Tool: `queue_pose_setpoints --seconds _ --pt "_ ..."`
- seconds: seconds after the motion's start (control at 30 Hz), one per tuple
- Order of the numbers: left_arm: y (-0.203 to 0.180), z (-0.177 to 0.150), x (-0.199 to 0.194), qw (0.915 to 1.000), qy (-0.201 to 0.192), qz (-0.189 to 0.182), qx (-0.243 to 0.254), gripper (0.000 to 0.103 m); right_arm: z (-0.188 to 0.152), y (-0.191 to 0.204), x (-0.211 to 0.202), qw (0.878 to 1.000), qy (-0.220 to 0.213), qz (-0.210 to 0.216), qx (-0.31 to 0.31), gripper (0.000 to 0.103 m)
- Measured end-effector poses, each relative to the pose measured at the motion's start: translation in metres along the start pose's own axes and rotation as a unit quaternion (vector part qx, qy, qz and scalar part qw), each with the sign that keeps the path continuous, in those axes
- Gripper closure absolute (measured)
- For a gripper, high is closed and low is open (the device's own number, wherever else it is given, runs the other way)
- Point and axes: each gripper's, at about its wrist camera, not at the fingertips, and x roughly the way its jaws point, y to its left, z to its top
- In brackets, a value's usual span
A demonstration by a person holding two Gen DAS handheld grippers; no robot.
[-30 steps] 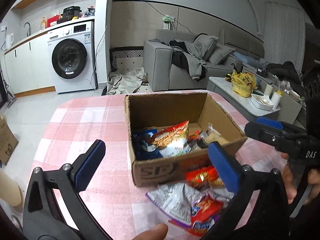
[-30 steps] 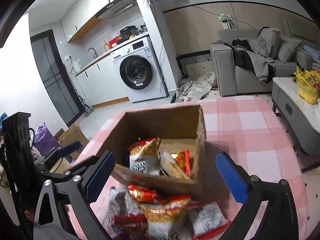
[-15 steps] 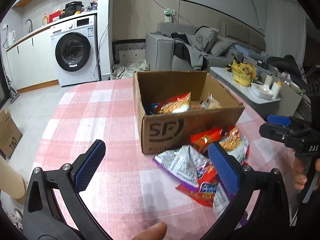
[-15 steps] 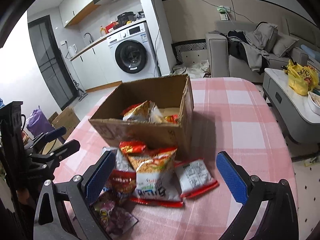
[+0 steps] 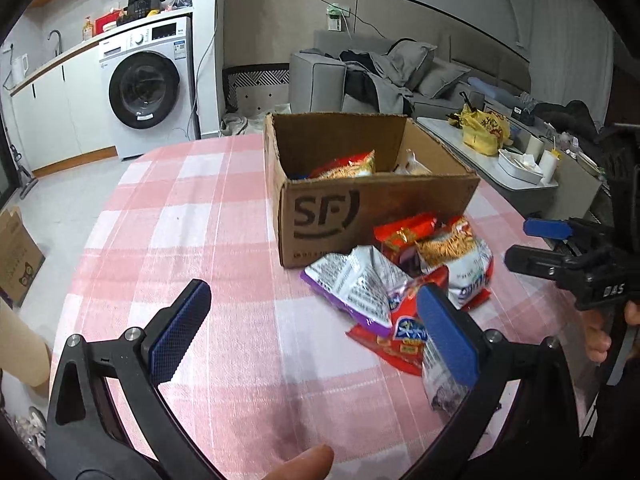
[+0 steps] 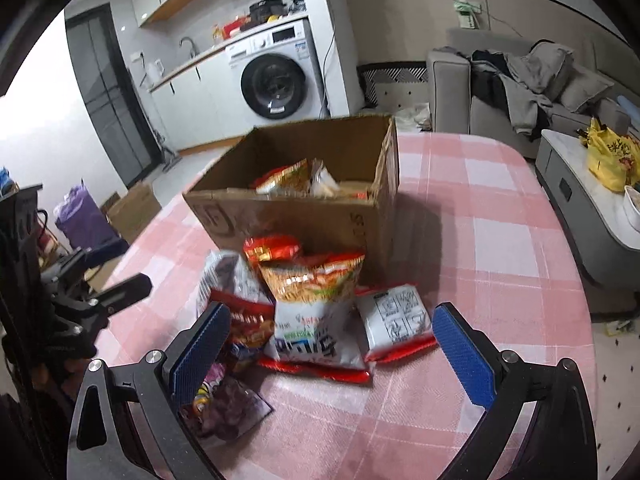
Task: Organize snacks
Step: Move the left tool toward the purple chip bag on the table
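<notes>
An open cardboard box (image 5: 376, 212) (image 6: 304, 216) with several snack bags inside stands on a pink checked tablecloth (image 5: 192, 216). A pile of snack bags (image 5: 400, 280) (image 6: 312, 304) lies on the cloth in front of the box. My left gripper (image 5: 312, 320) is open and empty, above the cloth short of the pile. My right gripper (image 6: 332, 344) is open and empty, just before the pile; it also shows at the right of the left wrist view (image 5: 560, 252). A silver and purple bag (image 5: 352, 284) lies nearest the left gripper.
A washing machine (image 5: 148, 84) and counter stand at the back left. A grey sofa (image 5: 368, 76) and a low table with a yellow bag (image 5: 484, 128) are at the back right. A cardboard box (image 5: 16, 256) sits on the floor at left.
Both grippers have drawn back from over the box toward the table's near side. The box now looks farther off and the snack pile is in full view.
</notes>
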Motion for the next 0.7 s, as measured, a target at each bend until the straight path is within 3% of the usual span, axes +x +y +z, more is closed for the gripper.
queue_pose_setpoints --seconds 0.4,0.7 --pt "-0.024 -0.002 -0.003 0.9985 0.025 -0.042 0.023 0.000 -0.013 -0.004 0.019 0.999 0.047 -0.009 -0.026 0.000" --pt "-0.048 -0.009 -0.007 0.9936 0.047 -0.087 0.054 0.001 -0.012 -0.009 0.013 0.999 0.042 -0.019 -0.024 0.000"
